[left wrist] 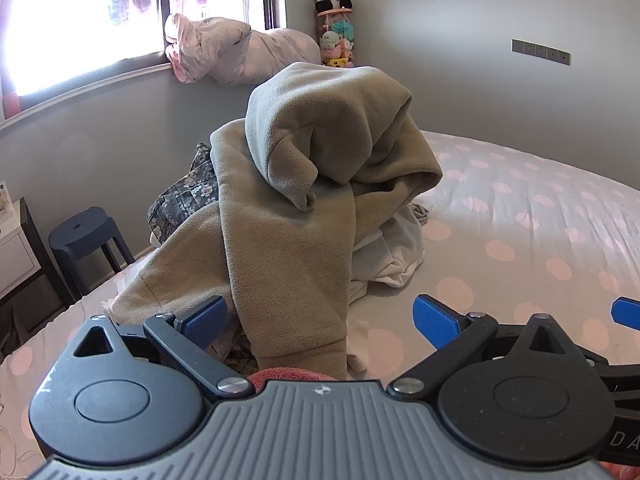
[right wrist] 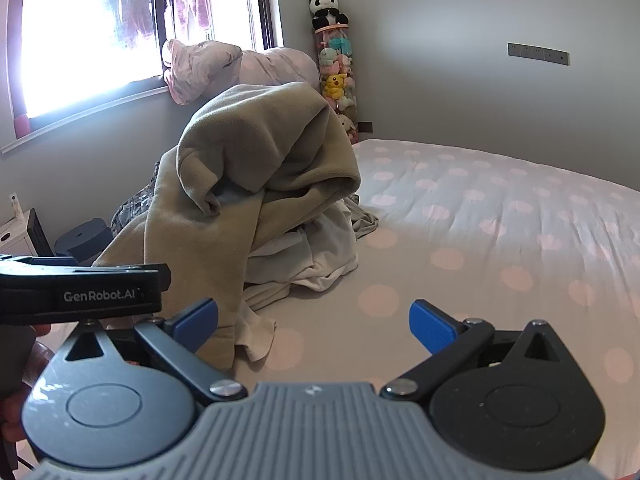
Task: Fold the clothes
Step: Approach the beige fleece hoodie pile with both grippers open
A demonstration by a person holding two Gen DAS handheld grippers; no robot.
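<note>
Left wrist view shows your left tongs (left wrist: 320, 316) spread wide around the fleece's (left wrist: 304, 200) hanging end, gripping nothing, while your right tongs (right wrist: 314, 322) gape empty beside the pile.

Bright window (left wrist: 72, 20) glares on my left; grey wall (left wrist: 480, 20), polka-dot bed (left wrist: 520, 208), dark blue stool (left wrist: 86, 236) beside it.

The olive fleece (left wrist: 296, 208) drapes over the clothes pile, hiding most of the white garments (left wrist: 390, 256) and all but an edge of the floral fabric (left wrist: 186, 196). The window (left wrist: 76, 20) is blown out to white glare, so nothing outside reads. The wall switch panel (left wrist: 541, 52) is too small to make out. The stool (right wrist: 82, 238) is half hidden behind the left gripper's body.
</note>
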